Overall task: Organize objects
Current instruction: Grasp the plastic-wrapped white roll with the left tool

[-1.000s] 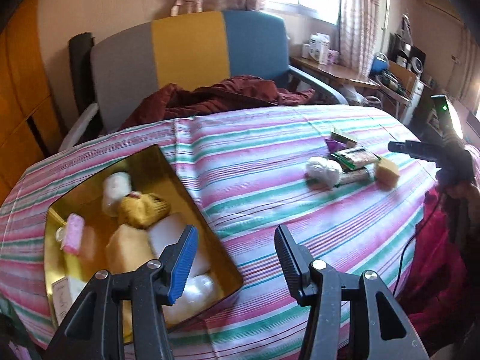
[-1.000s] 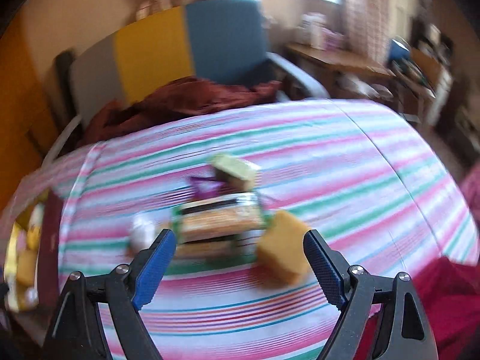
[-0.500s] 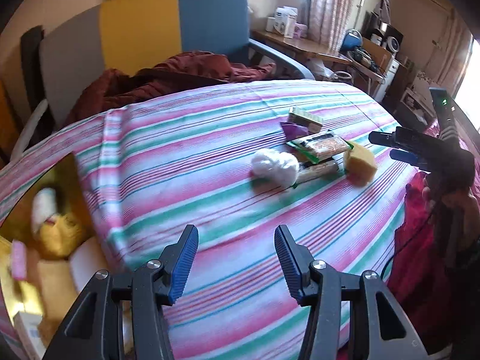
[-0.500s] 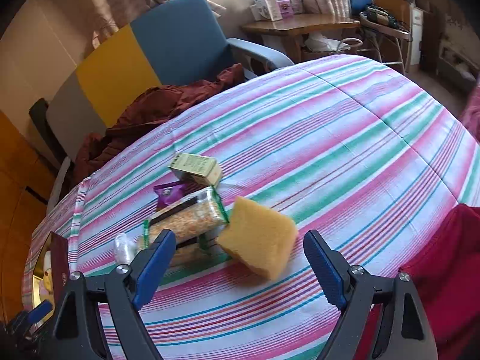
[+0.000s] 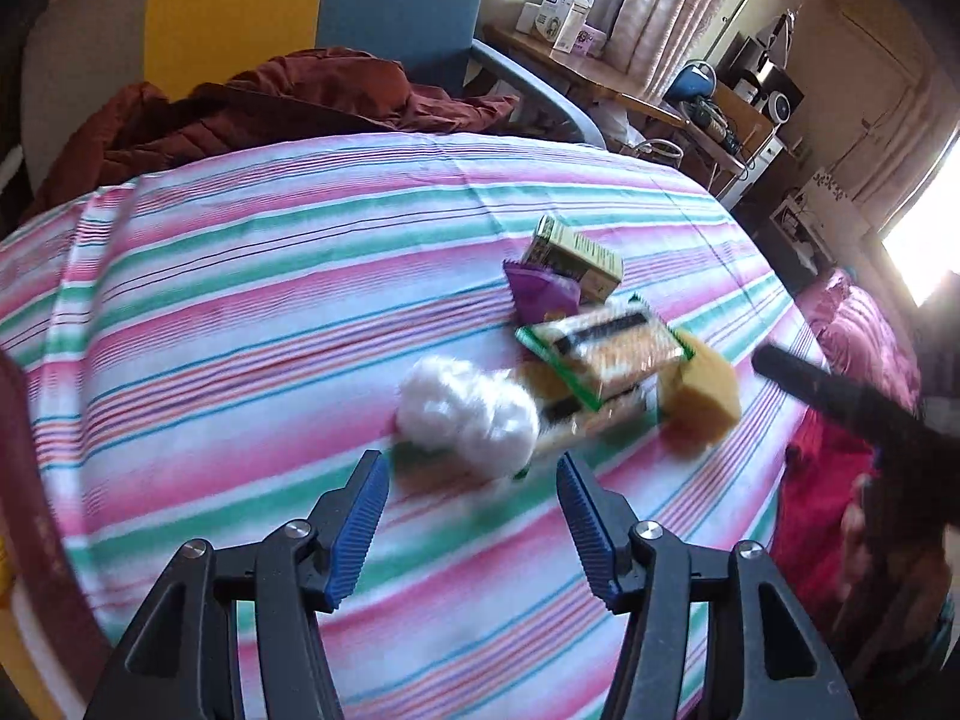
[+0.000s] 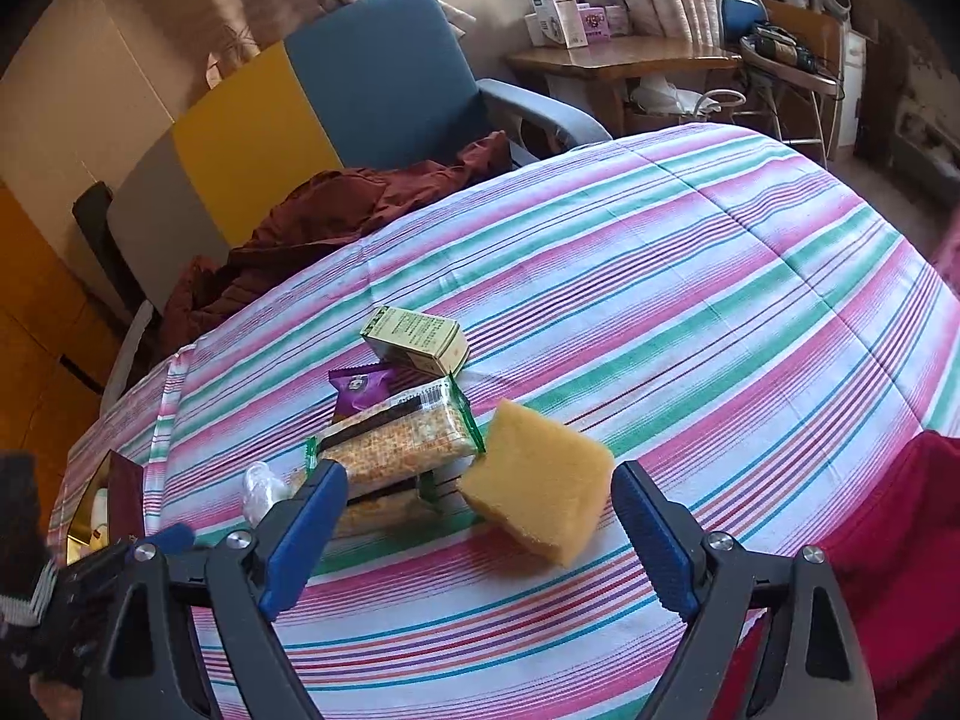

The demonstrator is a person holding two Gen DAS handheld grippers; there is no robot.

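1. Left gripper (image 5: 471, 519): jaws part-open and empty, and they have just been opening further. It points down at the white fluffy ball (image 5: 468, 411), which lies just above the fingertips at frame centre in the left wrist view — near, not yet between the pads.
2. Right gripper (image 6: 474, 525): jaws wide, nothing held. The yellow sponge (image 6: 540, 483) sits tilted between the fingertips at lower centre of the right wrist view; the pads do not press on it.
3. Remaining clutter on the striped tablecloth (image 6: 690, 300): cracker packet (image 6: 399, 444) leaning against the sponge, purple sachet (image 6: 360, 390) and small green box (image 6: 417, 339) above it.
4. Judgement — step in hand is a double pick-up, ball left, sponge right.
5. Left: widen enough to straddle the ball, descend until the pads flank its middle, close gently; it likely squashes.
6. Right: grip the sponge's flat faces and lift clear of the packet — otherwise it may drag along.
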